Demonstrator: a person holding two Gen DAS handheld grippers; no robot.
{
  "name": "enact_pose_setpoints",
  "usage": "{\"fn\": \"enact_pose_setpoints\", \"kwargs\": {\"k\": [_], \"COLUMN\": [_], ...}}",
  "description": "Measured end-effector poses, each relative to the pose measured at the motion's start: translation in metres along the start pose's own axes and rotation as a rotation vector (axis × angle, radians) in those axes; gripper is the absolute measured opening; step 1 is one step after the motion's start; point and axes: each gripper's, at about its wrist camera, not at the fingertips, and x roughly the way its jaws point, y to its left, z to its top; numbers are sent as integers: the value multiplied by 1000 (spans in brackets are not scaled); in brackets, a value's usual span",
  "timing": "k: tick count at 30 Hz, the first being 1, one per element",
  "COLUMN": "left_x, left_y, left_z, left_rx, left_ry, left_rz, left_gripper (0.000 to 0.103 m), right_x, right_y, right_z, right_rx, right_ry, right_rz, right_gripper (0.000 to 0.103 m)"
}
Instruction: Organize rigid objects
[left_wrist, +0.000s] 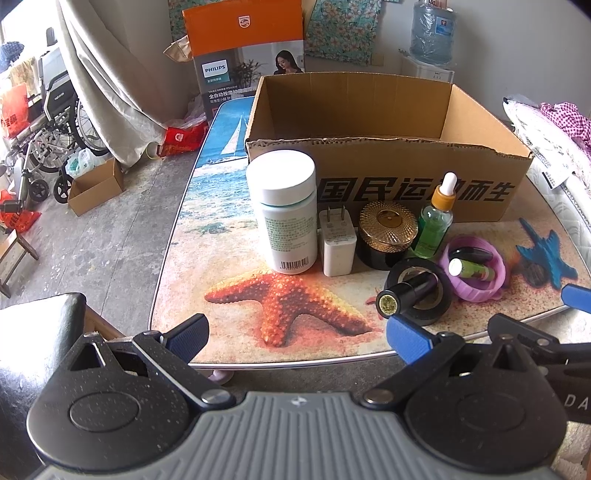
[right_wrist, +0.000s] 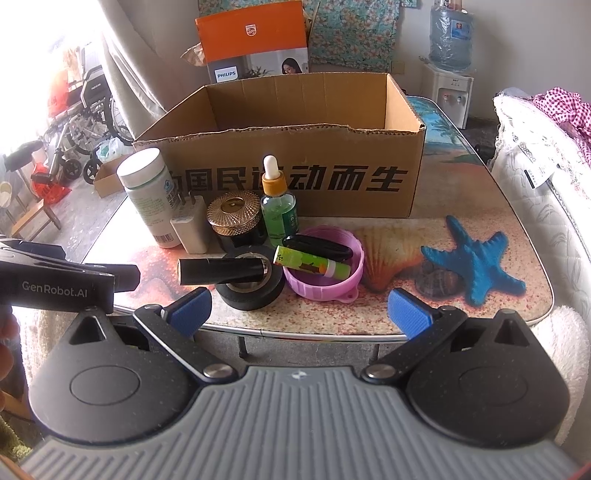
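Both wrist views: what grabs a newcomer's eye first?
The big open cardboard box with bold black lettering, at the back of the beach-print table. In front of it stands a row of small items: white bottle, charger plug, gold-lidded jar, green dropper bottle. Both claws are open and empty.

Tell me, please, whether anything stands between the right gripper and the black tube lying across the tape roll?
Nothing visible does. The right gripper is open at the table's near edge, and only bare tabletop separates it from the black tube resting on the tape roll.
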Motion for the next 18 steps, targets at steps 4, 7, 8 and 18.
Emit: {"fn": "enact_pose_setpoints", "kwargs": {"k": [4, 7, 8, 18], "left_x": [1, 3, 3, 5], "left_y": [-2, -5, -6, -16], "left_z": [2, 3, 4, 10], "left_rx": [6, 13, 17, 70], "left_ry": [4, 6, 6, -57], "left_rz": [0, -6, -10, -135], "left_gripper": [103, 103, 103, 103], "right_x": [2, 5, 6, 10], "right_y": [-2, -3, -4, -40], "right_z": [1, 2, 2, 10], "right_rx": [6, 10, 12, 121], "right_ry": [3, 7, 7, -62], "right_rz": [1, 0, 0, 15], "right_gripper": [102, 102, 102, 102]}}
